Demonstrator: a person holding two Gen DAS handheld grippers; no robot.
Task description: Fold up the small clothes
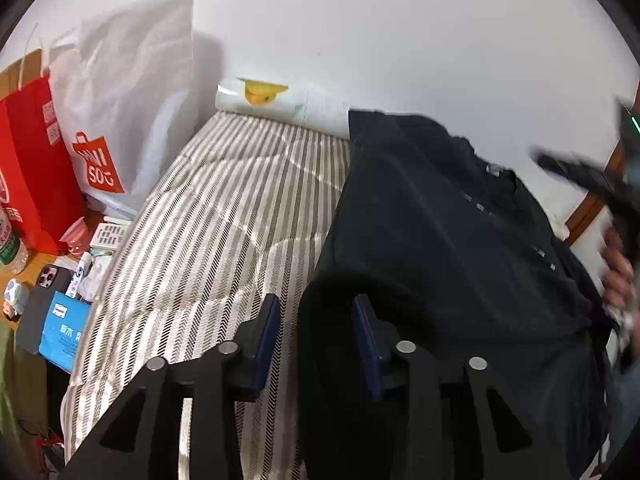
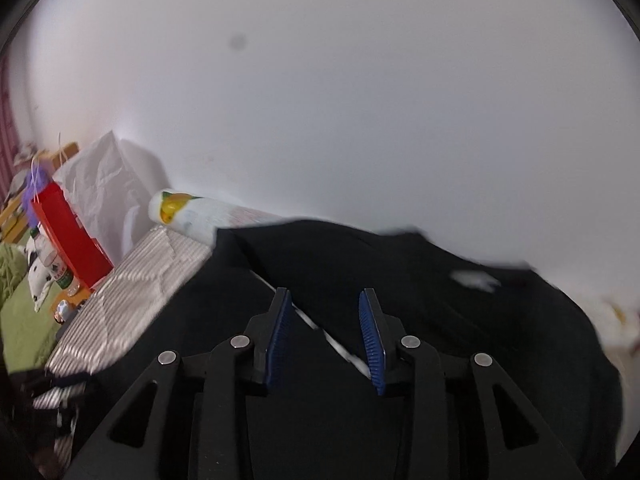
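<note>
Underfoot, so to speak, a striped mattress (image 1: pixel 208 216) runs to a white wall (image 1: pixel 360 32), a rolled cloth (image 1: pixel 280 100) at its far end. Left, a red bag (image 1: pixel 32 168) and white bag (image 1: pixel 128 92) stand, contents hidden. The black garment (image 1: pixel 440 240) lies right; the left gripper (image 1: pixel 316 336) and right gripper (image 2: pixel 326 332) gape, released.

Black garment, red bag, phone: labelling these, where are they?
Black garment (image 1: pixel 440 220), left wrist view, middle of the cloth.
Red bag (image 1: pixel 32 160), left wrist view, front face.
Phone (image 1: pixel 38 308), left wrist view, dark back.
</note>
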